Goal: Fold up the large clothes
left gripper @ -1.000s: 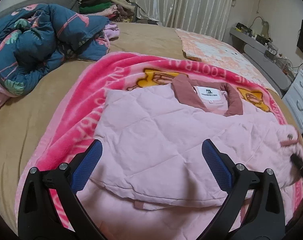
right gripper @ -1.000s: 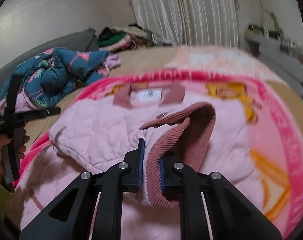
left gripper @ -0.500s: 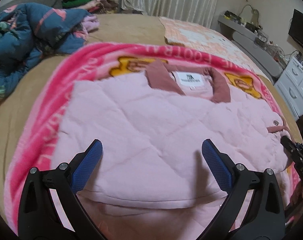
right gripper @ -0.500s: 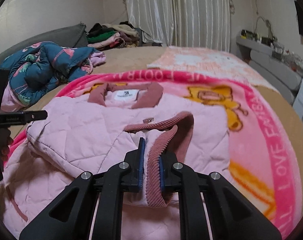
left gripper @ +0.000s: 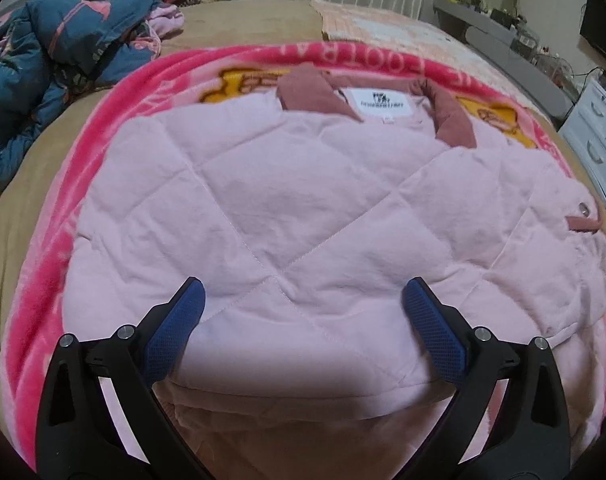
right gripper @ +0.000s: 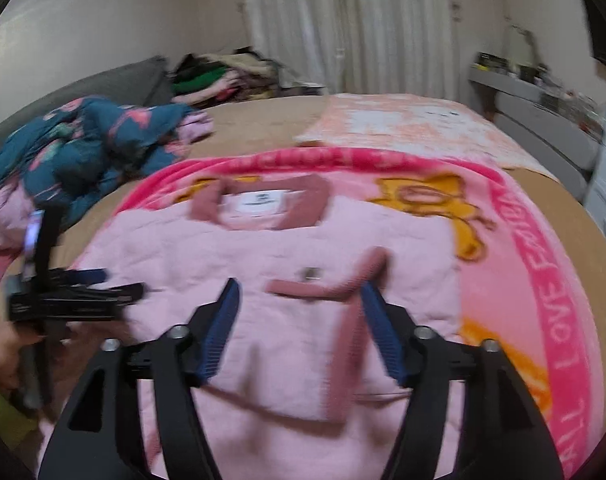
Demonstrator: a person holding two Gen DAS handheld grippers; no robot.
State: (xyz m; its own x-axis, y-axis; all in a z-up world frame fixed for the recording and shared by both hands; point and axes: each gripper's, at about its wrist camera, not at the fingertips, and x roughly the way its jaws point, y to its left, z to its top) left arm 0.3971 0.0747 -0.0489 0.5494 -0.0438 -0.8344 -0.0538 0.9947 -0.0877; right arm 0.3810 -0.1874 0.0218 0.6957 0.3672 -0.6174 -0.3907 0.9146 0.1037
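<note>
My jacket [left gripper: 287, 208] lies face up on the pink blanket [left gripper: 83, 184], collar [left gripper: 311, 92] at the far edge, the label between the collar wings. The sleeve on the collar's right is folded in across the chest; its corduroy cuff [right gripper: 335, 292] lies just below the collar, bent in an L beside a snap.

My right gripper [right gripper: 299, 300] hangs over that cuff with its jaws spread wide and nothing between them. My left gripper [left gripper: 303, 296] is just as wide and empty, hovering over the quilted panel on the near side of the collar, low over the fabric.

I judge the step now is settling this fold before the next one. To do it well I would press the panel flat with the left pads [left gripper: 175, 332], sweeping away from the collar so trapped air leaves the padding, and nudge the cuff straight so it lies parallel to the side edge. Puffy quilting springs back, so I would go slowly and keep the folded edges square to the collar. The right view is blurred, so finer creases near the cuff I cannot judge.
</note>
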